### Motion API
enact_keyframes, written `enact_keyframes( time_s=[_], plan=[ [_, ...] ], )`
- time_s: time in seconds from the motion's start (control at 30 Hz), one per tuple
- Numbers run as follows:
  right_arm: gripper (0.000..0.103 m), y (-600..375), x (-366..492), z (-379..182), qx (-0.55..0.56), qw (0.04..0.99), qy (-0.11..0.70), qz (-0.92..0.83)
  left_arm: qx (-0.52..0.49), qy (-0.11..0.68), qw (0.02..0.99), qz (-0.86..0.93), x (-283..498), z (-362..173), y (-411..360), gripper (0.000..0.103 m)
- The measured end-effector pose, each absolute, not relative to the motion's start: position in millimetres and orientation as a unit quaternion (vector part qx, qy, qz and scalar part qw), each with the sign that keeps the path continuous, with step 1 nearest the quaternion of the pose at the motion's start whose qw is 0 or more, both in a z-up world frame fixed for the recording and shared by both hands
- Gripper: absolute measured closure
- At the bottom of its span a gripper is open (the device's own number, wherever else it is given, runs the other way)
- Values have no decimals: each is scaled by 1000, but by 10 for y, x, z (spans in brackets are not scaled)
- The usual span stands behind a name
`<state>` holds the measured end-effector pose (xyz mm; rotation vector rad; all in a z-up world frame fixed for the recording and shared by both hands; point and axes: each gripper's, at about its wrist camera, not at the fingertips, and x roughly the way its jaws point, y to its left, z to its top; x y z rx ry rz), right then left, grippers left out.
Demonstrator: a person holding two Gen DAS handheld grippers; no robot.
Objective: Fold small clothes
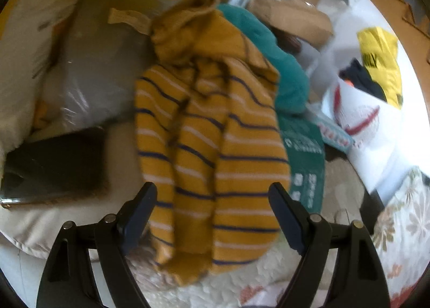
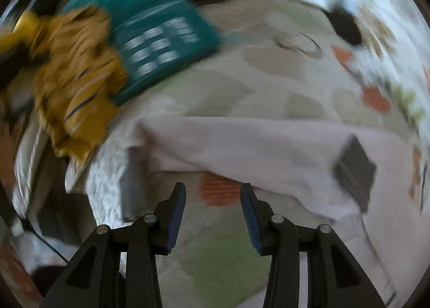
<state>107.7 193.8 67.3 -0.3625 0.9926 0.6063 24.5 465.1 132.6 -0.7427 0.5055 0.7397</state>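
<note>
Soft daylight, perhaps from the upper right; both fisheye views curve at edges, right view heavily motion-blurred.

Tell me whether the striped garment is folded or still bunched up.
Bunched up, not folded. In the left wrist view the striped garment lies in deep lengthwise creases, with its plain mustard end crumpled at the top.

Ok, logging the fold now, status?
Left gripper open over striped top. Right gripper open, empty, near pale cloth. Green packet beside top.
</note>
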Motion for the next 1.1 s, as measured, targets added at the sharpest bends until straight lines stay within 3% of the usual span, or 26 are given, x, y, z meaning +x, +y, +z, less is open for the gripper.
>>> enact_keyframes(
  time_s=[0.1, 0.17, 0.23, 0.33, 0.4, 0.53, 0.73, 0.9, 1.1],
  plan=[
    [57, 2159, 954, 658, -225, 806, 453, 308, -357, 234, 835, 348, 208, 1319, 4708, 19],
    [56, 2192, 956, 650, -202, 794, 470, 328, -359, 236, 834, 346, 206, 1309, 4725, 19],
    [49, 2247, 1012, 592, -166, 786, 489, 340, -363, 241, 834, 339, 245, 1286, 4698, 19],
    [50, 2371, 1044, 385, -144, 777, 512, 336, -361, 249, 835, 332, 291, 1268, 4672, 19],
    [93, 2465, 1069, 251, -132, 758, 545, 333, -354, 252, 837, 333, 309, 1263, 4645, 19],
    [93, 2190, 1192, 606, -59, 784, 525, 326, -342, 258, 842, 327, 374, 1254, 4547, 19],
    [93, 820, 1434, 1376, 147, 820, 480, 273, -313, 288, 864, 271, 629, 1255, 4071, 19],
    [93, -942, 1293, 1498, 297, 836, 437, 146, -256, 312, 892, 203, 841, 1316, 3423, 19],
    [93, -2514, 808, 1316, 282, 853, 433, -77, -220, 341, 901, 151, 1055, 1306, 2822, 19]
  ],
)
